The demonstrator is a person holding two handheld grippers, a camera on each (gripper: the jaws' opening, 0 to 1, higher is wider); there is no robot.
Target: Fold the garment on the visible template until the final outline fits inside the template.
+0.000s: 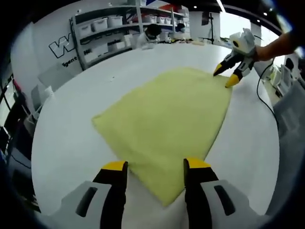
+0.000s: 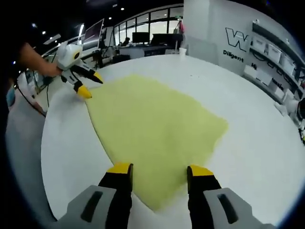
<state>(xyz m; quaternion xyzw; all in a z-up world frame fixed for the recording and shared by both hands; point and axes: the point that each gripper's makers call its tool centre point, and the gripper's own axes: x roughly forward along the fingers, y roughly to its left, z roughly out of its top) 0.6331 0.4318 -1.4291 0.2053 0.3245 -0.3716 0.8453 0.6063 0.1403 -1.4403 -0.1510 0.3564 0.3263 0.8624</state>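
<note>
A pale yellow garment [image 1: 167, 119] lies flat on the round white table [image 1: 66, 143], folded to a rough four-cornered shape. In the left gripper view my left gripper [image 1: 155, 165] is open, its yellow-tipped jaws either side of the garment's near corner, just above it. My right gripper [image 1: 224, 78] is at the far corner, open, tips at the cloth's edge. In the right gripper view the garment [image 2: 152, 119] spreads ahead of my open right gripper [image 2: 159, 169], which hovers over its near corner. The left gripper [image 2: 93, 86] is open at the far left corner.
Shelves with white bins [image 1: 109, 28] stand behind the table. A person's hand [image 1: 276, 47] holds the right gripper, and a black cable [image 1: 262, 90] trails near the table's edge. Desks with monitors [image 2: 143, 38] and a white cup [image 2: 182, 51] lie beyond the table.
</note>
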